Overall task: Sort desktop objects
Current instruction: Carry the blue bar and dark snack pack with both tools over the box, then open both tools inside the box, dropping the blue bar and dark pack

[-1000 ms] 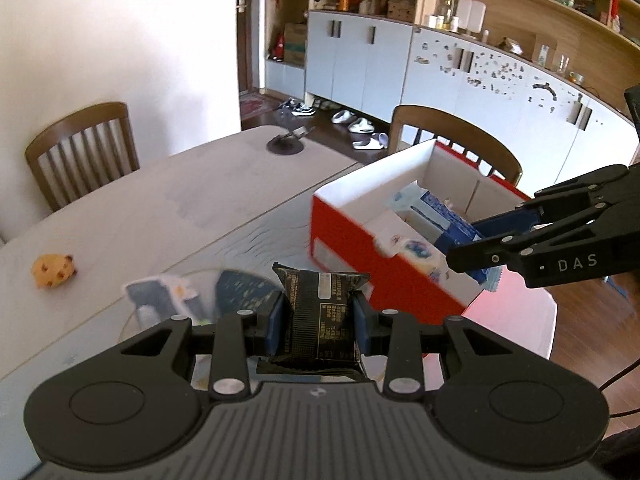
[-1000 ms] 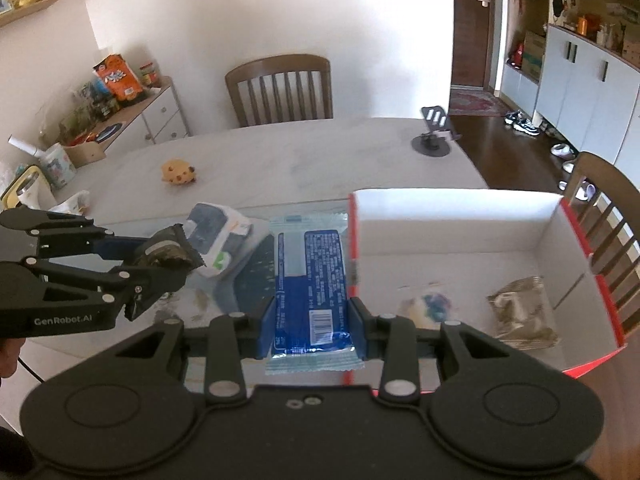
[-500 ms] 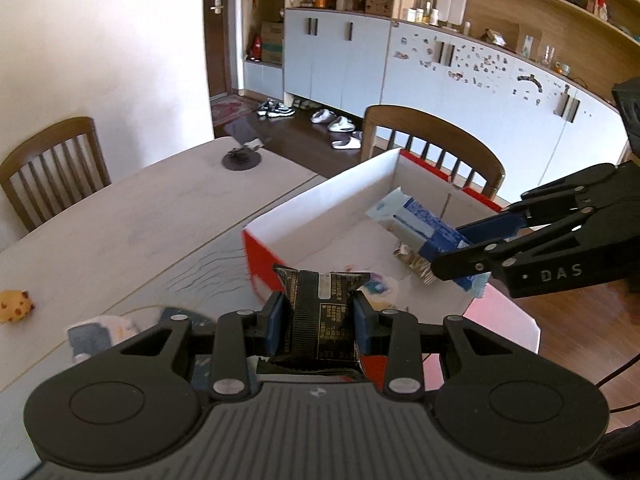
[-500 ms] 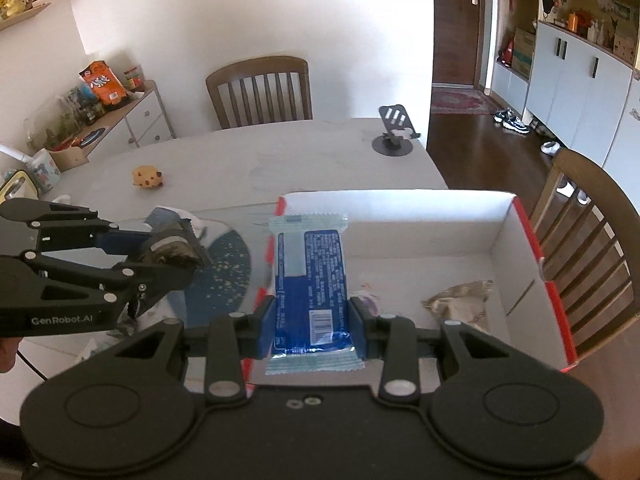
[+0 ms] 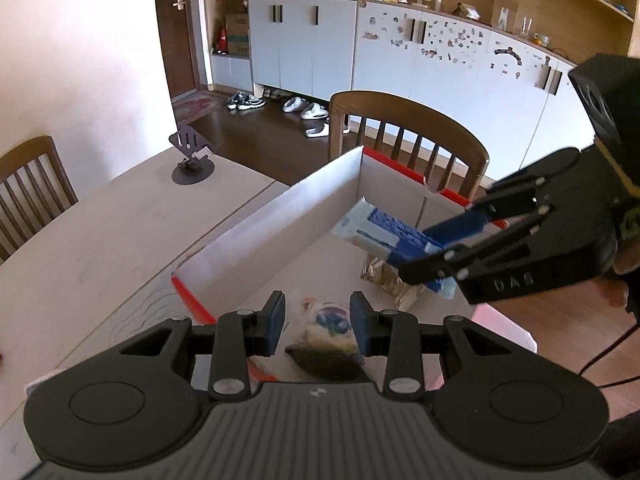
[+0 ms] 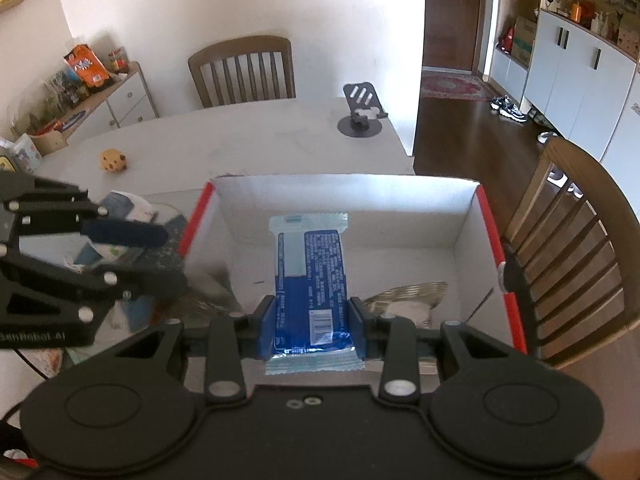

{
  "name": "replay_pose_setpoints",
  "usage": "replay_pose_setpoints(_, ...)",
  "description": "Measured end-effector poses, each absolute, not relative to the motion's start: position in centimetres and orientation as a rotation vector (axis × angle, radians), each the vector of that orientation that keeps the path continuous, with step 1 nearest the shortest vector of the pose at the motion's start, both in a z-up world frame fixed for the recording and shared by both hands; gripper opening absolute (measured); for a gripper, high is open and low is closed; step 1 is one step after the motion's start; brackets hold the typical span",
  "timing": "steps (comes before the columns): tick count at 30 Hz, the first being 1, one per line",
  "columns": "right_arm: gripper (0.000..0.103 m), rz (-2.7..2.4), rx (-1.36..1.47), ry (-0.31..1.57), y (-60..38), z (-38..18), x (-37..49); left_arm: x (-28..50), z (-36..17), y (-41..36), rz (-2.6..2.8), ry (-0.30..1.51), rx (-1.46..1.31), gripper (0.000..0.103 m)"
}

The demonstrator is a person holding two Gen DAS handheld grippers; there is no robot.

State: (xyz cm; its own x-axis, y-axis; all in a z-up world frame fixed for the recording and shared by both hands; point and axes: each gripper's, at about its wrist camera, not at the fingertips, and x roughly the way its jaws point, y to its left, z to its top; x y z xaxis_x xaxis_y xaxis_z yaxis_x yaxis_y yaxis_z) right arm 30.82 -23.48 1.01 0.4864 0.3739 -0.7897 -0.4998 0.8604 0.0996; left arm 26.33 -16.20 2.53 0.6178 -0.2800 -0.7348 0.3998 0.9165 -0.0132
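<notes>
Although the blue packet (image 6: pixel 310 280) looks light, its film is soft and slippery, so I rate the lower end, edge to edge, as the sound hold. My right gripper (image 6: pixel 311 330) pinches it there, above the floor of the box (image 6: pixel 344 196). A crumpled gold wrapper (image 6: pixel 412 296) lies inside the box, beside it. My left gripper (image 5: pixel 318 320) hangs over the box's near corner. A blurred dark packet (image 5: pixel 324 360) sits low between its jaws; whether they grip it I cannot tell. Only the box walls obstruct.

A dark blurred packet (image 5: pixel 326 360) lay half hidden behind the left gripper (image 5: pixel 318 320), while the right gripper (image 6: pixel 311 322) covered a crumpled wrapper (image 6: pixel 408 300).
</notes>
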Motion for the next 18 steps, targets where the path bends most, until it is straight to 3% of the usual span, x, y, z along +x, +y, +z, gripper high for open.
replay_pose_setpoints(18, 0.036, 0.557, -0.211, 1.087, -23.2, -5.8, 34.5, 31.4, -2.0, -15.6, -0.345, 0.948, 0.084, 0.034)
